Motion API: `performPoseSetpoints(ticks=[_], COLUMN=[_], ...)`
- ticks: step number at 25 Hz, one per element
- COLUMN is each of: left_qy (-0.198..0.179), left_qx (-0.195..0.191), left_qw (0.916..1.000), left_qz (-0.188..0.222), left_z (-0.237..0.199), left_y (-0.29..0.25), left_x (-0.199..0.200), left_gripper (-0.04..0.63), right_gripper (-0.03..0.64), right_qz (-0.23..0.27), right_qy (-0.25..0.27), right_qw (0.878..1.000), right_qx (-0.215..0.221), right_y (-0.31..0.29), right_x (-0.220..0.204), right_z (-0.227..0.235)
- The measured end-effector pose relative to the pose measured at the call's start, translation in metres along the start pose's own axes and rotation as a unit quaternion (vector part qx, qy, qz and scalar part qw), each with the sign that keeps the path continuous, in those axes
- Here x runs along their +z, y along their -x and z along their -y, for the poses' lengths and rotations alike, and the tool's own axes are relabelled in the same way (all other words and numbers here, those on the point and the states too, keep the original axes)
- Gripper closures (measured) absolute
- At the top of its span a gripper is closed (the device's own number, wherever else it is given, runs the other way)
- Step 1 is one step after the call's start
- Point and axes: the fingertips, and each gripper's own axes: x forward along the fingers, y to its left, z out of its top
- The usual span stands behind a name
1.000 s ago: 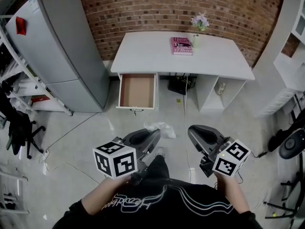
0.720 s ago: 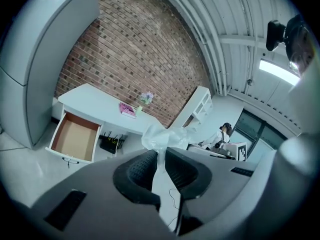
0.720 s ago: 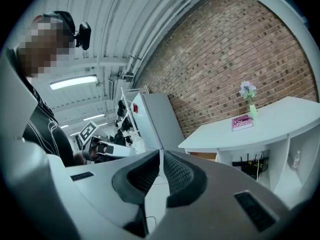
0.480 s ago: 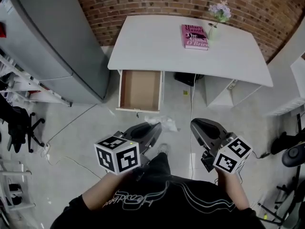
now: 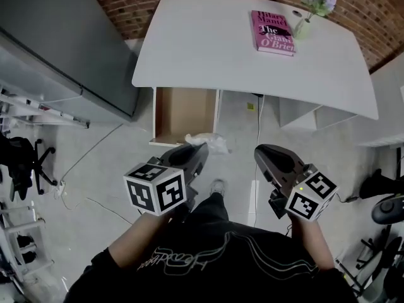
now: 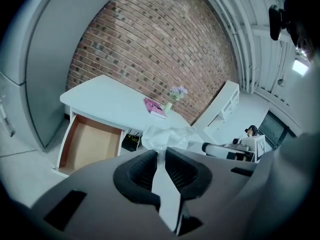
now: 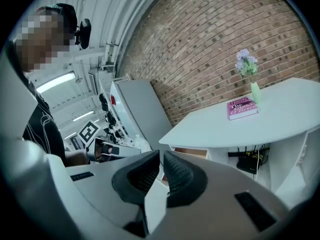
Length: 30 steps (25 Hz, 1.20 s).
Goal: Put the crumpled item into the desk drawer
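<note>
The left gripper (image 6: 160, 153) pinches a crumpled clear plastic wrapper (image 6: 167, 135) by a bunched fold. It billows just past the tips, and is probably light, soft and slippery. An open wood-lined white desk drawer (image 5: 184, 111) lies ahead of the tips. The right gripper (image 7: 161, 156) is closed and empty.

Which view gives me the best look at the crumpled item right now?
The left gripper view: the crumpled item sits centred, pinched by the left hand-held gripper. The head view shows only a pale scrap of it past that gripper's tip, near the drawer. The right gripper view does not show it clearly.
</note>
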Motion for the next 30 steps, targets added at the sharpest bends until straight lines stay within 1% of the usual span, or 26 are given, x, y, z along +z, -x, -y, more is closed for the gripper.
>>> performPoseSetpoints(ticks=[5,8,12,15,19,24,28,30], left_qy=[0.002,0.006,0.002,0.002,0.007,-0.004,-0.002,-0.009], left_qx=[0.019,0.036,0.061,0.064,0.073,0.093,0.107,0.110], left_qw=[0.9998,0.9993,0.9975,0.9971,0.9959,0.9931,0.9893,0.9871], left_qz=[-0.007,-0.012,-0.036,-0.042,-0.052,-0.072,-0.100,-0.116], left_z=[-0.043,-0.072,-0.108,-0.132,-0.167,-0.210,-0.241,-0.255], left_y=[-0.033,-0.054,-0.081,-0.095,-0.116,-0.146,-0.169,-0.180], left_x=[0.012,0.012,-0.002,-0.009,-0.014,-0.025,-0.042,-0.050], left_gripper=[0.532,0.531,0.532,0.531,0.531,0.531,0.531,0.531], right_gripper=[0.563,0.563,0.563,0.563,0.563,0.563,0.563,0.563], right_qz=[-0.035,-0.055,-0.080,-0.101,-0.121,-0.144,-0.158,-0.164], right_qy=[-0.003,-0.007,-0.016,-0.022,-0.016,-0.020,-0.028,-0.032], right_qw=[0.999,0.998,0.997,0.994,0.992,0.989,0.987,0.985], right_qx=[0.012,0.017,0.018,0.019,0.022,0.026,0.028,0.029], right_y=[-0.039,-0.059,-0.078,-0.090,-0.105,-0.118,-0.127,-0.131], right_x=[-0.009,-0.017,-0.034,-0.049,-0.060,-0.079,-0.092,-0.098], right_z=[0.023,0.038,0.053,0.060,0.070,0.085,0.092,0.096])
